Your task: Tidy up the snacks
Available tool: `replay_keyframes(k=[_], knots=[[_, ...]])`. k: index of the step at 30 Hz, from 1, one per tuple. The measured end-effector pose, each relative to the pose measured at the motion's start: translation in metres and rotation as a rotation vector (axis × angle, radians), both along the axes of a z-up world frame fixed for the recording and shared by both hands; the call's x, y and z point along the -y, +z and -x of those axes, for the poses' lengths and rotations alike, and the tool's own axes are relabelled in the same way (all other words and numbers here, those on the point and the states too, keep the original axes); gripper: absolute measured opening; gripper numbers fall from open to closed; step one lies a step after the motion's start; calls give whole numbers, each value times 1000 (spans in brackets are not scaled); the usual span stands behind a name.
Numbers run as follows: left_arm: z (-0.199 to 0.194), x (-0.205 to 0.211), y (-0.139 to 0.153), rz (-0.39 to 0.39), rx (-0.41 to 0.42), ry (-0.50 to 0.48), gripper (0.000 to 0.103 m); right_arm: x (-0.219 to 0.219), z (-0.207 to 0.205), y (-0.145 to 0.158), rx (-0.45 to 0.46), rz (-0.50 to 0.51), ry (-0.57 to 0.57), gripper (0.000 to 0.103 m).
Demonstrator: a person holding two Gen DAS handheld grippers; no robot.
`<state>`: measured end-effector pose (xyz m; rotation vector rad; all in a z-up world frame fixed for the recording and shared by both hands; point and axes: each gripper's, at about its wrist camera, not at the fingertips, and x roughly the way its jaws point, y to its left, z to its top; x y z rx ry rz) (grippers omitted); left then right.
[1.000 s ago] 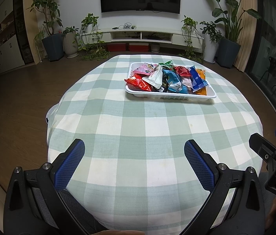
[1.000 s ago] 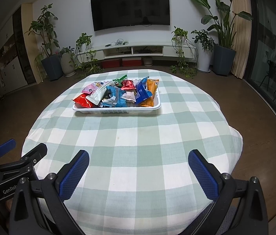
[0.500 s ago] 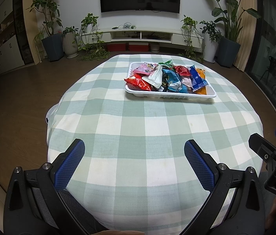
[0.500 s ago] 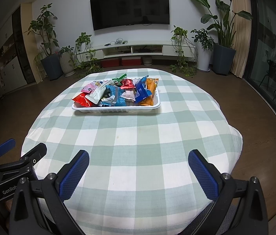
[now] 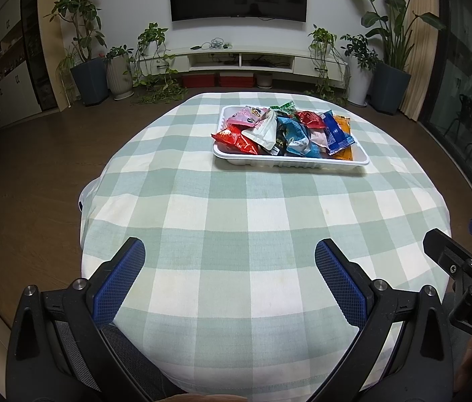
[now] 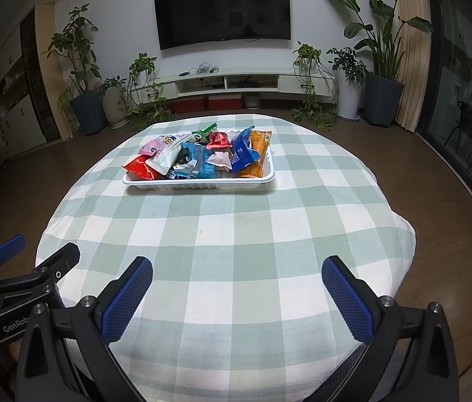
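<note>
One round table (image 5: 262, 221), the largest item, draped in a green-and-white check cloth that falls over the rim on every side; the near half lies bare and gives wide room for reaching in. One white tray (image 6: 199, 182), rectangular with a shallow ribbed wall, set on the far half of the cloth and well clear of the table edge, probably so that packets stay gathered and cannot slide off. Several snack packets (image 5: 286, 130), heaped loosely inside the tray: red at the left end, white and pink behind it, blue in the middle, orange flat against the right end; none lies on the cloth, so the snacks sit collected in one container, though the exact count is hard to tell from the overlap. Two hand-held tools: left gripper (image 5: 229, 264) and right gripper (image 6: 236, 278), each with blue pads spread wide and nothing between them, both hovering over the near rim side by side and well apart from the tray, with an unobstructed straight path forward.
</note>
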<state>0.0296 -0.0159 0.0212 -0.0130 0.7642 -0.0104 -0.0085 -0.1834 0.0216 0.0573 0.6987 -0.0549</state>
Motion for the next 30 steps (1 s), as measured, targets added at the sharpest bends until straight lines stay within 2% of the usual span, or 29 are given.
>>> replay_keyframes(k=[23, 30], knots=[[0, 0, -3, -9, -4, -4, 103, 1, 13, -8, -12, 1, -1, 103], [11, -12, -6, -24, 11, 8, 103, 3, 26, -11, -19, 0, -7, 103]])
